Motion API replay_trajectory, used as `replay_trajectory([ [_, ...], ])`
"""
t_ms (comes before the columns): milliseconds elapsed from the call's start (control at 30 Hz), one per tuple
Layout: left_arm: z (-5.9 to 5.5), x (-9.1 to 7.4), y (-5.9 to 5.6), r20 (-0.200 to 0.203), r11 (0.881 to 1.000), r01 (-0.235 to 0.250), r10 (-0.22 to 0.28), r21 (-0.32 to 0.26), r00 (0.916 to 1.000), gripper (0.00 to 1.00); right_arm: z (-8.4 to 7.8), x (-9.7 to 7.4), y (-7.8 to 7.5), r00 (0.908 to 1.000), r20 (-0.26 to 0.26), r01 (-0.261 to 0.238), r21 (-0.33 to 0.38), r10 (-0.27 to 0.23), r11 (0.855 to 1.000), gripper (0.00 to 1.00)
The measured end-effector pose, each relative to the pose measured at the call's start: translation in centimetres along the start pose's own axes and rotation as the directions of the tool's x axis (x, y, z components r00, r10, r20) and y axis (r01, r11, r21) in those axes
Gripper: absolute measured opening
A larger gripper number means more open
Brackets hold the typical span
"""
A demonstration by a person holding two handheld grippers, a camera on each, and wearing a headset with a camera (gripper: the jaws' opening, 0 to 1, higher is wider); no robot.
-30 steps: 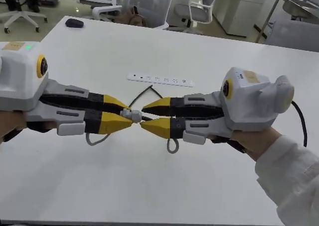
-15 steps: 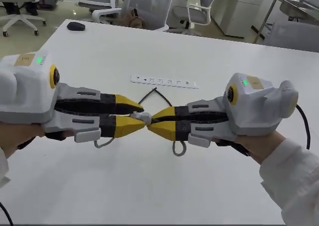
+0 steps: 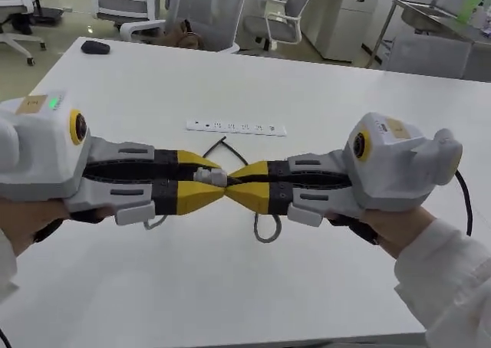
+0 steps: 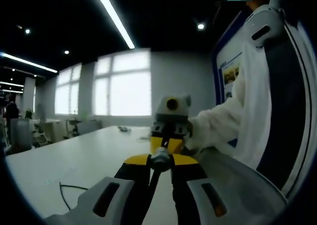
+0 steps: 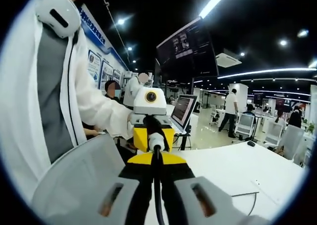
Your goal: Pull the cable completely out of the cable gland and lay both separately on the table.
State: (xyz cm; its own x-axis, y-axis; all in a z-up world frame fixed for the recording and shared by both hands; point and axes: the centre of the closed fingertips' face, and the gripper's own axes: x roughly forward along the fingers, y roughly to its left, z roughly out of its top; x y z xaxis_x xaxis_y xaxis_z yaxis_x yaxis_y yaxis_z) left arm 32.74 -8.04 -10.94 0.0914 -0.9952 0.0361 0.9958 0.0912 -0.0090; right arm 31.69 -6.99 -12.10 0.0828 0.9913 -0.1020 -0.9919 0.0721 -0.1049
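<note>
Two grippers: the left gripper [image 3: 216,181] and the right gripper [image 3: 234,184] meet tip to tip just above the white table [image 3: 322,95], in front of a white power strip [image 3: 236,127].
Just changed: a second ago the right jaws stood spread on either side of the cable. Now I have them pressed together, and the yellow tips have drawn closer.
Left jaws: pinching the small pale-grey cable gland [image 5: 156,141], as they were a second ago.
Right jaws: clamped on the thin black cable [image 5: 157,188] just beside the gland's mouth.
Where the work is: gland and cable are both held in the air between the tips, over the middle of the table.
Meaning for the task: both holds look set, so I judge the pull can begin. Nothing is separated yet.
Container: the gland is the one sleeve here, and the cable is still threaded in it.
Next: I would draw my hands straight apart along the cable's line. A slanted pull could let the cable slip in the right jaws.
Left to do: the full pull-out, then laying each piece apart on the table.
</note>
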Motion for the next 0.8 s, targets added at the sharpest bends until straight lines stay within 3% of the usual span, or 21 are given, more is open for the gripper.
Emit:
replay_trajectory([
  [267,-0.5,-0.6,0.1,-0.024,1.0,-0.009,0.009,-0.003,0.9997,0.16,-0.9,0.8,0.3,0.998,-0.063,0.006,0.009,-0.005,1.0,0.02],
  [433,-1.7,-1.2,0.1,-0.048,0.999,-0.022,0.021,-0.024,0.9986,0.16,-2.1,1.0,0.5,0.9938,-0.111,-0.002,0.036,0.006,0.999,0.02],
  [800,-2.6,-2.1,0.5,-0.079,0.999,-0.031,0.03,-0.015,0.9964,0.16,-4.5,0.2,0.0,0.9824,-0.187,0.005,-0.01,-0.006,1.0,0.02],
])
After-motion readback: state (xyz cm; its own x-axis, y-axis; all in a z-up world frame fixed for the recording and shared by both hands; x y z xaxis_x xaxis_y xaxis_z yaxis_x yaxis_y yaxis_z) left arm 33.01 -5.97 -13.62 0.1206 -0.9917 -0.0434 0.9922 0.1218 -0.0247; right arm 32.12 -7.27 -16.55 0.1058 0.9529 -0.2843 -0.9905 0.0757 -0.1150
